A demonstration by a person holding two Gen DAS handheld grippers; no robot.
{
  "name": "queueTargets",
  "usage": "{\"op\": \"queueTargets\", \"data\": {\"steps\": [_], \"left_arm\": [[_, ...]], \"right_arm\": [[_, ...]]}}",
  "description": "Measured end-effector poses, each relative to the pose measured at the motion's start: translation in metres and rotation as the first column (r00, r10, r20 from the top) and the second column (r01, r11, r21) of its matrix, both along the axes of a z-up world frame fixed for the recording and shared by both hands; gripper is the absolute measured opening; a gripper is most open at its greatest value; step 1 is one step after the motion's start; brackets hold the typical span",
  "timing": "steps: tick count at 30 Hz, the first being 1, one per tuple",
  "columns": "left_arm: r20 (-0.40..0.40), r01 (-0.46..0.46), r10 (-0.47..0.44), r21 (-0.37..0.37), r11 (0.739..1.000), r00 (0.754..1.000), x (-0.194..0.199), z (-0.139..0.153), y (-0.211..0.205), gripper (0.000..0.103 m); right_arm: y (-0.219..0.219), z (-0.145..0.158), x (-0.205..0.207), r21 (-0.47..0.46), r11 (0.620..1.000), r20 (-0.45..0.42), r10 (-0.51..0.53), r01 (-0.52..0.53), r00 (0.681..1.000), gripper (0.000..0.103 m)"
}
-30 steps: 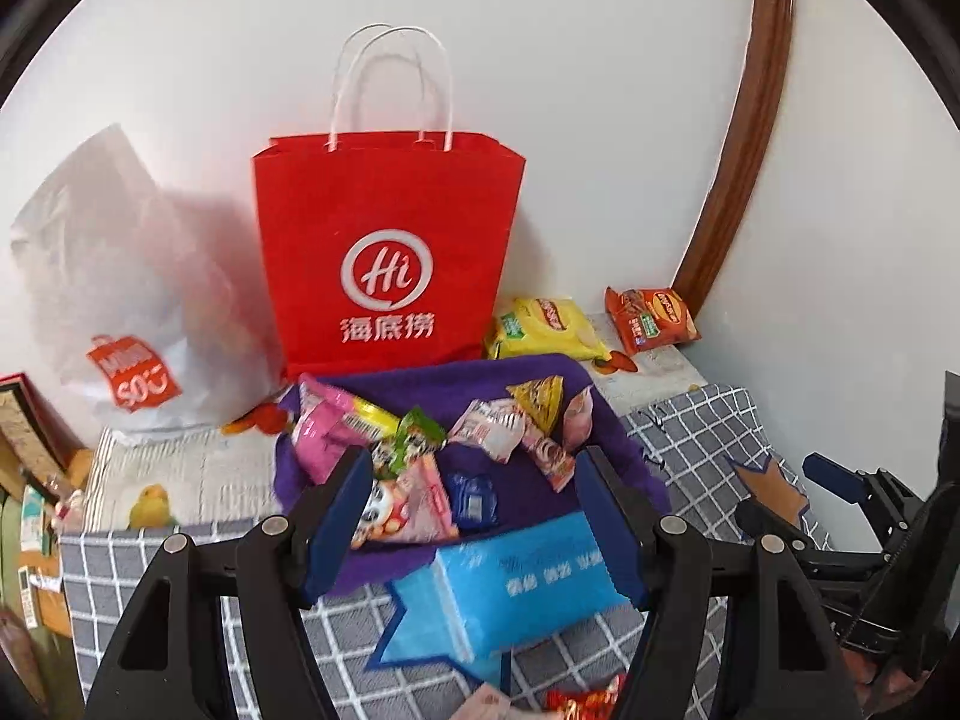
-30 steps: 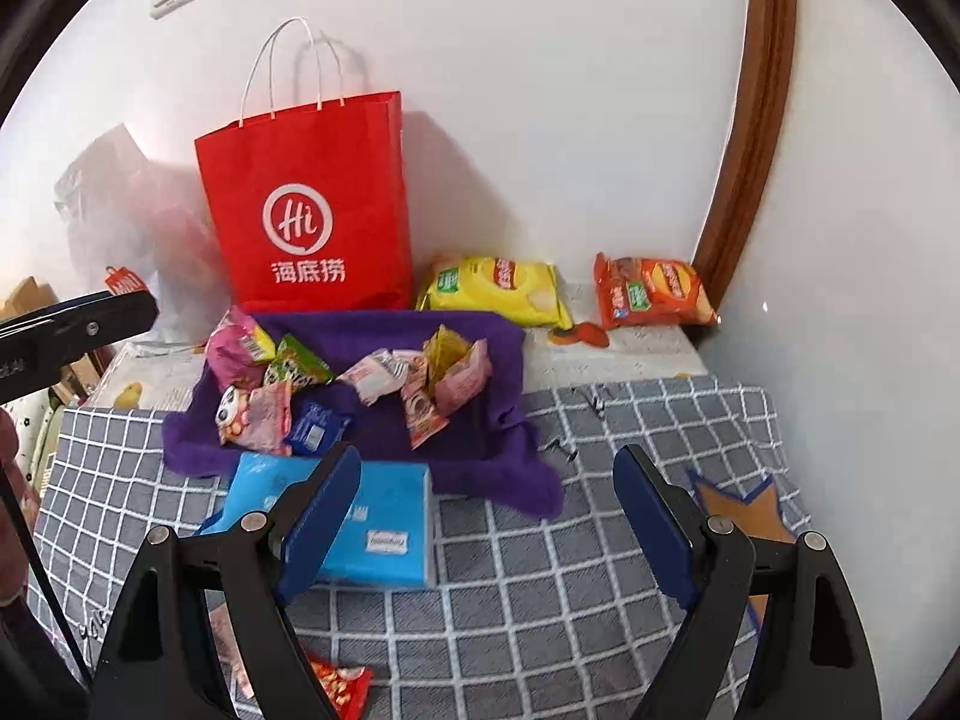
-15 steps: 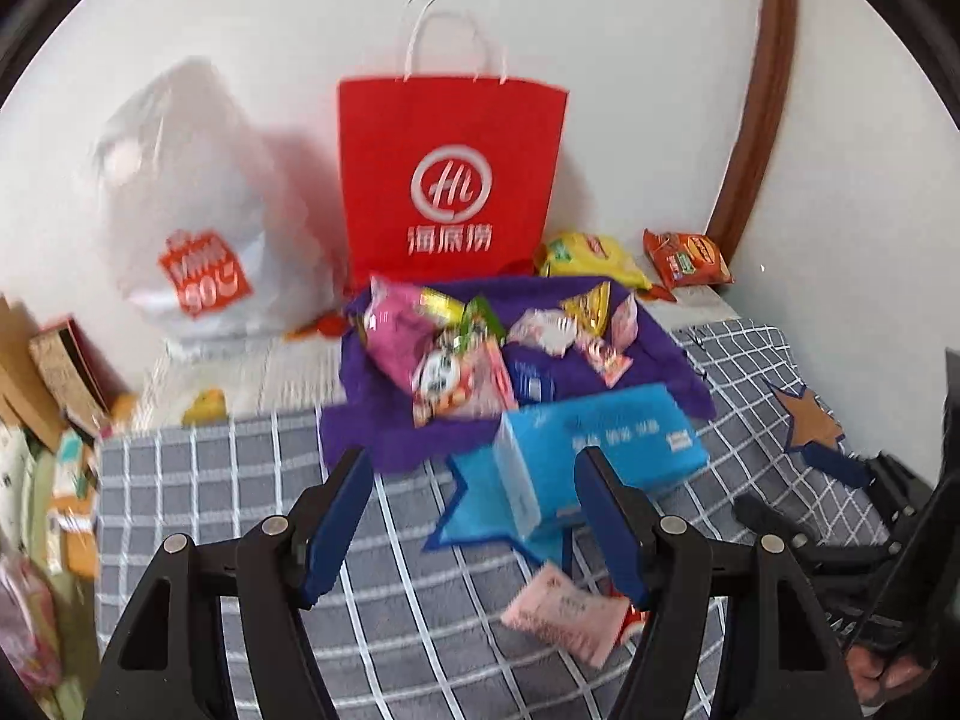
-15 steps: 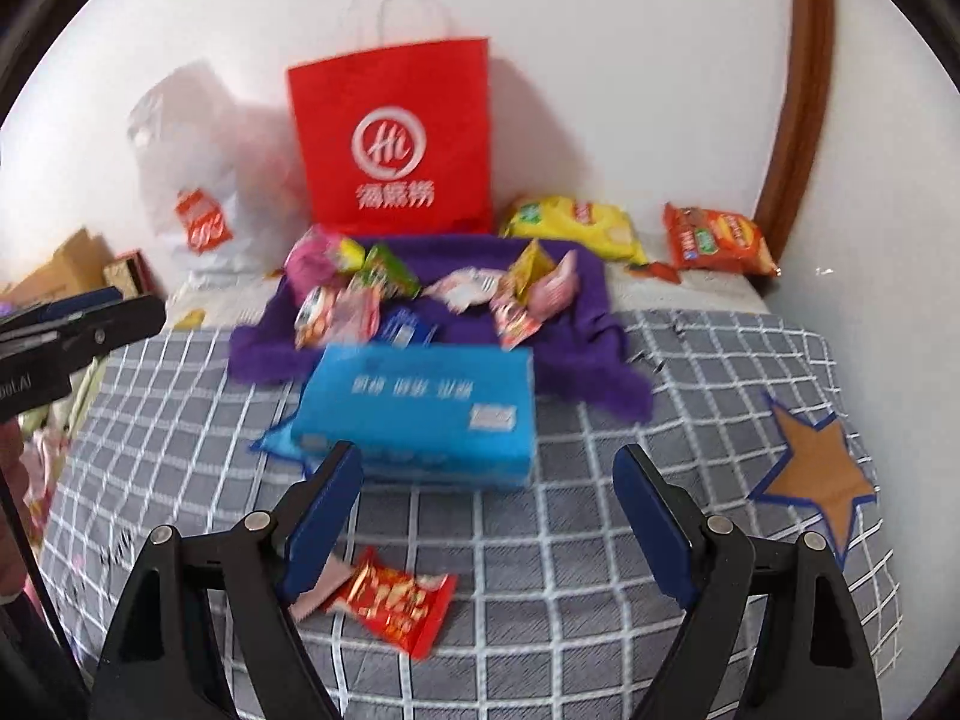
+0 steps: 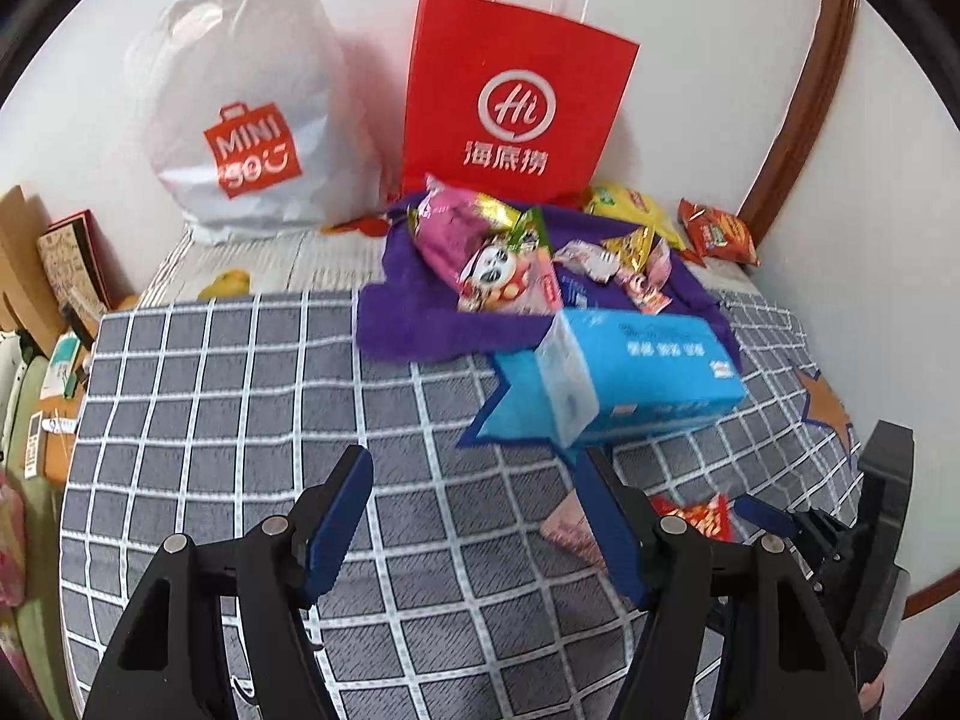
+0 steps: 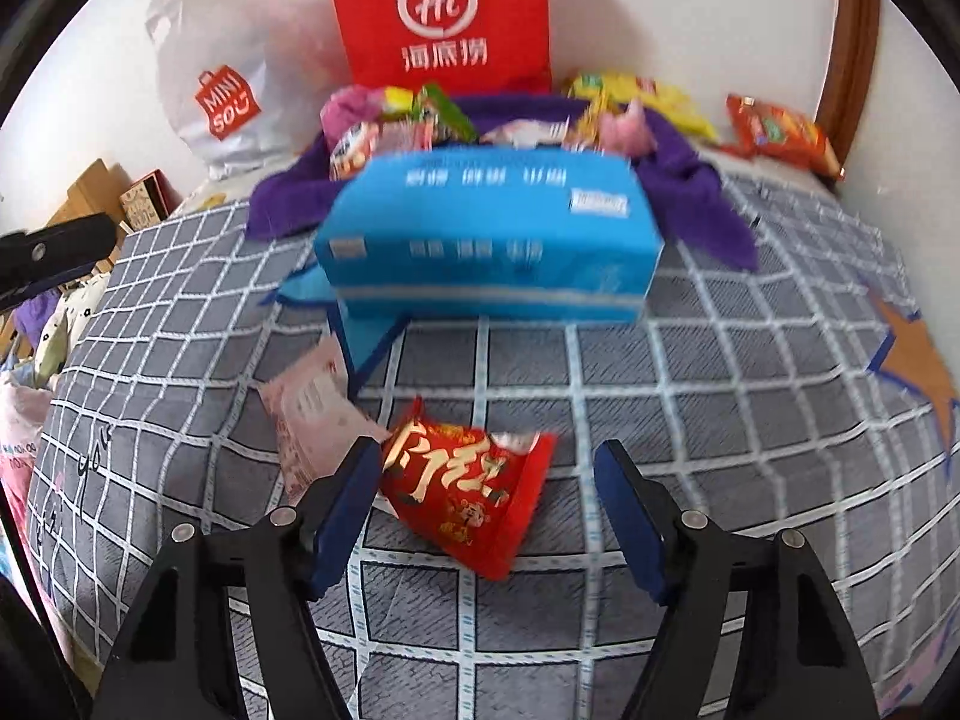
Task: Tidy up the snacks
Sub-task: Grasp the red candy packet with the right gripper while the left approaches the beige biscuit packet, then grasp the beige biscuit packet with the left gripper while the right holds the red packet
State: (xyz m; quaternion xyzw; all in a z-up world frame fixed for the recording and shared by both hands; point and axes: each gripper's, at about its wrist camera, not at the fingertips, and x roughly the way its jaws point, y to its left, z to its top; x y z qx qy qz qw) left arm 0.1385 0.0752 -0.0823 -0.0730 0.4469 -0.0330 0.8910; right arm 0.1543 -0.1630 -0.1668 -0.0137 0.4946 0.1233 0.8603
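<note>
The right gripper points steeply down at the grey checked cover, its two blue-padded jaws apart and just now narrowing; the red snack packet lies flat between them, its left edge hard by the left pad, though I cannot tell whether that pad touches it, and the right pad stands clear of it. Nothing is gripped. The packet's long axis runs slantwise, from its upper left corner by the left jaw to its lower right corner, printed face up. Just beside it to the left lies one pink packet, its long axis running from upper left to lower right, one corner under the left jaw's tip. The left gripper holds its jaws about halfway open over bare checked cover, with nothing between them; the pink packet and the red one lie just beyond its right finger. Farther out stands one blue tissue pack, long axis crosswise in the right wrist view, partly on a blue star patch. Behind it one purple cloth carries a heap of small snack packets, at least six, too blurred to count surely. Against the wall stand one red paper bag and one white plastic bag, with one yellow chip bag and one orange chip bag at the right.
</note>
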Motion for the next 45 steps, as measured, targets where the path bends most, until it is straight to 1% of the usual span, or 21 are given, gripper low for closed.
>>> {"op": "queueTargets", "data": {"steps": [2, 4, 5, 9, 10, 11, 14, 16, 18, 20, 26, 30, 33, 35, 36, 37, 39, 42, 45], "left_arm": [[-0.009, 0.0, 0.0, -0.001, 1.0, 1.0, 0.0, -0.004, 0.001, 0.068], [-0.019, -0.001, 0.001, 0.0, 1.0, 1.0, 0.0, -0.008, 0.001, 0.068], [-0.024, -0.001, 0.001, -0.001, 1.0, 1.0, 0.001, -0.011, 0.001, 0.068], [-0.041, 0.004, -0.004, 0.005, 1.0, 0.999, 0.003, -0.019, -0.002, 0.068], [-0.044, 0.006, -0.006, 0.005, 1.0, 0.999, 0.003, -0.021, -0.003, 0.068], [-0.049, 0.009, -0.008, 0.006, 1.0, 0.999, 0.004, -0.023, -0.004, 0.068], [-0.059, 0.011, -0.011, 0.006, 1.0, 0.998, 0.006, -0.028, -0.007, 0.068], [-0.064, 0.017, -0.017, 0.004, 1.0, 0.998, 0.007, -0.032, -0.011, 0.068], [-0.072, 0.02, -0.02, 0.002, 1.0, 0.997, 0.009, -0.036, -0.013, 0.068], [-0.081, 0.024, -0.024, -0.002, 1.0, 0.996, 0.011, -0.04, -0.017, 0.068], [-0.1, 0.056, -0.058, -0.027, 0.998, 0.993, 0.017, -0.053, -0.033, 0.068], [-0.113, 0.091, -0.094, -0.033, 0.995, 0.989, 0.023, -0.061, -0.048, 0.068], [-0.136, 0.115, -0.119, -0.037, 0.993, 0.984, 0.026, -0.072, -0.058, 0.068], [-0.145, 0.16, -0.162, -0.029, 0.987, 0.976, 0.026, -0.078, -0.067, 0.068], [-0.151, 0.173, -0.175, -0.023, 0.985, 0.973, 0.026, -0.081, -0.071, 0.069], [-0.156, 0.186, -0.186, -0.014, 0.982, 0.97, 0.026, -0.083, -0.075, 0.074], [-0.151, 0.204, -0.201, 0.005, 0.979, 0.968, 0.025, -0.086, -0.081, 0.079], [-0.142, 0.223, -0.215, 0.042, 0.974, 0.966, 0.024, -0.088, -0.088, 0.083], [-0.123, 0.224, -0.215, 0.065, 0.972, 0.969, 0.023, -0.09, -0.092, 0.083]], "right_arm": [[0.002, -0.007, 0.001, 0.022, 1.0, -0.013, -0.002, 0.002, 1.0, 0.073], [0.006, -0.013, 0.004, 0.018, 1.0, -0.028, -0.001, 0.002, 1.0, 0.073], [0.009, -0.016, 0.005, 0.004, 1.0, -0.026, -0.002, 0.002, 1.0, 0.073], [0.021, -0.021, 0.006, -0.078, 0.997, 0.023, 0.006, -0.004, 1.0, 0.073], [0.022, -0.021, 0.006, -0.081, 0.997, 0.032, 0.007, -0.004, 0.999, 0.073], [0.022, -0.022, 0.006, -0.078, 0.997, 0.036, 0.009, -0.006, 0.999, 0.069], [0.021, -0.021, 0.008, -0.071, 0.997, 0.049, 0.021, -0.017, 0.999, 0.063], [0.021, -0.02, 0.009, -0.069, 0.997, 0.056, 0.033, -0.029, 0.998, 0.06], [0.02, -0.02, 0.01, -0.087, 0.996, 0.065, 0.035, -0.03, 0.997, 0.058], [0.015, -0.019, 0.01, -0.101, 0.995, 0.073, 0.028, -0.021, 0.997, 0.056], [-0.012, -0.016, 0.014, -0.092, 0.995, 0.076, -0.022, 0.029, 0.997, 0.056], [-0.034, -0.013, 0.018, -0.127, 0.989, 0.1, -0.06, 0.072, 0.993, 0.056], [-0.047, -0.017, 0.022, -0.149, 0.985, 0.108, -0.073, 0.088, 0.992, 0.056], [-0.055, -0.022, 0.025, -0.16, 0.982, 0.105, -0.086, 0.102, 0.991, 0.056], [-0.059, -0.024, 0.026, -0.162, 0.981, 0.105, -0.091, 0.107, 0.99, 0.056], [-0.063, -0.024, 0.026, -0.152, 0.982, 0.111, -0.095, 0.111, 0.989, 0.056], [-0.066, -0.025, 0.028, -0.145, 0.982, 0.114, -0.102, 0.118, 0.988, 0.057], [-0.067, -0.026, 0.033, -0.158, 0.98, 0.12, -0.105, 0.124, 0.987, 0.057], [-0.071, -0.027, 0.039, -0.158, 0.979, 0.119, -0.11, 0.129, 0.987, 0.058]]}}
